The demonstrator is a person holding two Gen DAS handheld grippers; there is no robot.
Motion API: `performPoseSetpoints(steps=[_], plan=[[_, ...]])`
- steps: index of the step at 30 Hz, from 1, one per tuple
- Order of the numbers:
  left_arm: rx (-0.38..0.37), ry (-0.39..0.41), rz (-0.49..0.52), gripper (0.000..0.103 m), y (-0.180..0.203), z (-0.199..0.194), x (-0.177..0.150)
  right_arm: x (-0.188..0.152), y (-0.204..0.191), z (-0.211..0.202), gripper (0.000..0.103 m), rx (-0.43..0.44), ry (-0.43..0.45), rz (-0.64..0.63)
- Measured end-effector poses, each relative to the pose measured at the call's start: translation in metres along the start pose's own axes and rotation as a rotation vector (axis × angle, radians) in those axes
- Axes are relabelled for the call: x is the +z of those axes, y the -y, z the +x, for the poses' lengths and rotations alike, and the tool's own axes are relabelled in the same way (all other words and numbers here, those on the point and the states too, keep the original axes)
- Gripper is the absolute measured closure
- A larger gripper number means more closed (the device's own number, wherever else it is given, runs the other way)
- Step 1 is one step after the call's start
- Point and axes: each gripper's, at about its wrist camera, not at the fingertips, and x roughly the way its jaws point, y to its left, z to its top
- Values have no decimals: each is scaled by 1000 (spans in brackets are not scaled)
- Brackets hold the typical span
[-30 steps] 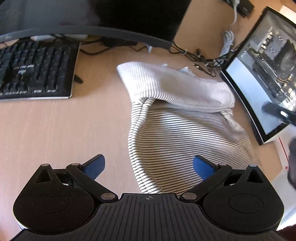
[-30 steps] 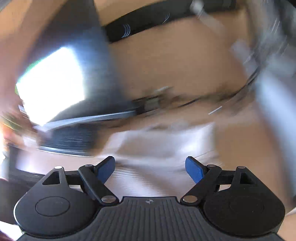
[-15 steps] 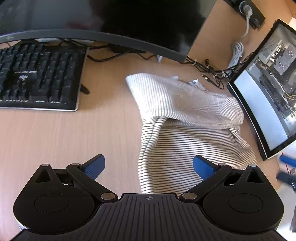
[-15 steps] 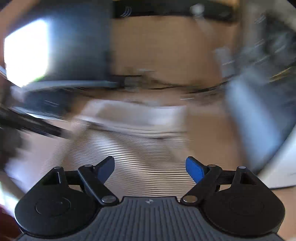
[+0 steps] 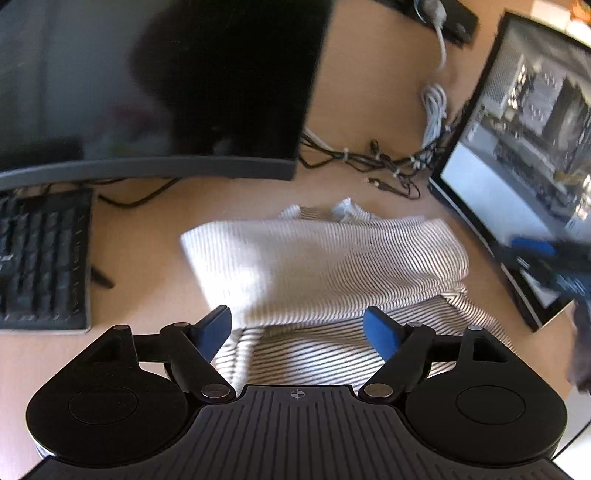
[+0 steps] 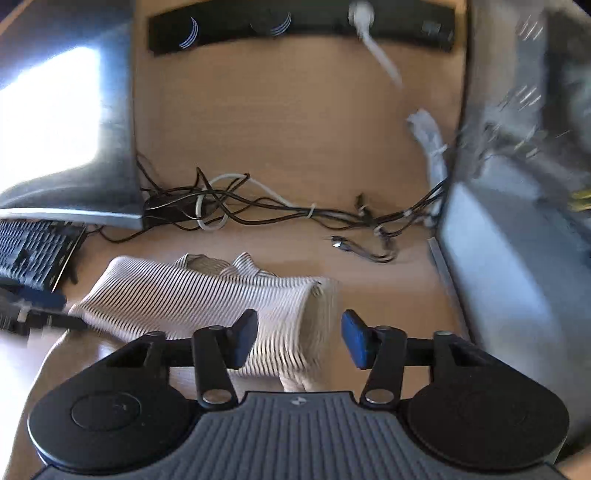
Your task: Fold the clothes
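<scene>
A white garment with thin dark stripes (image 5: 325,266) lies partly folded on the wooden desk, its top flap folded over the lower layer. My left gripper (image 5: 299,328) is open and empty, hovering over the garment's near left part. In the right wrist view the same garment (image 6: 192,295) lies ahead. My right gripper (image 6: 299,338) is open, with the garment's right folded edge between its fingers, not clamped. The right gripper also shows in the left wrist view (image 5: 543,258), at the garment's right side.
A black keyboard (image 5: 40,258) lies left of the garment. A dark curved monitor (image 5: 155,85) stands behind it and a lit monitor (image 5: 517,155) stands at the right. Tangled cables (image 6: 266,210) and a power strip (image 6: 295,26) lie at the back.
My left gripper has moved right and forward over the garment. My right gripper has swung in low to the garment's right edge, and its fingers stand closer together than before.
</scene>
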Motion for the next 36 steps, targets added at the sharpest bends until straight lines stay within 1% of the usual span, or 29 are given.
performPoseSetpoints(steps=[2, 3, 4, 5, 6, 9, 11, 12, 13, 19, 21, 23, 24, 26, 28, 29, 31, 34, 36], plan=[[7, -3, 4, 8, 7, 6, 2, 6, 8, 35, 47, 39, -39, 56], [10, -4, 5, 8, 10, 9, 3, 8, 10, 45, 53, 77, -59, 93], [14, -2, 3, 8, 11, 10, 4, 10, 12, 56, 81, 114, -80, 130], [22, -4, 0, 7, 11, 10, 5, 11, 14, 66, 97, 152, -99, 166], [31, -5, -3, 6, 12, 11, 7, 16, 16, 67, 99, 175, -90, 177], [73, -11, -8, 5, 11, 15, 13, 42, 21, 51, 99, 204, 22, 189], [92, -11, -14, 5, 11, 20, 19, 54, 30, 42, 99, 208, 60, 202], [100, -9, -18, 5, 12, 21, 21, 55, 35, 40, 99, 200, 63, 194], [100, -5, -19, 5, 12, 22, 23, 52, 38, 40, 99, 183, 52, 180], [75, -2, -12, 4, 19, 29, 29, 40, 32, 39, 98, 130, 49, 124], [41, -5, -13, 4, 20, 31, 30, 37, 30, 39, 98, 112, 49, 105], [-8, -19, -36, 3, 18, 38, 29, 33, 28, 38, 93, 94, 48, 87], [-32, -32, -51, 3, 16, 43, 27, 31, 27, 38, 88, 86, 47, 77], [-32, -48, -60, 3, 10, 52, 20, 27, 26, 38, 83, 68, 46, 58], [-21, -57, -43, 2, 7, 59, 17, 24, 24, 38, 74, 50, 46, 40], [-16, -61, -35, 1, 5, 62, 16, 22, 23, 38, 72, 41, 45, 31], [-8, -67, -22, 0, 3, 67, 15, 13, 22, 49, 63, 63, 7, 45], [-2, -71, -27, 0, -3, 72, 15, 0, 20, 65, 62, 96, -50, 68], [-21, -68, -34, 0, -7, 70, 15, -9, 20, 76, 62, 118, -88, 82]])
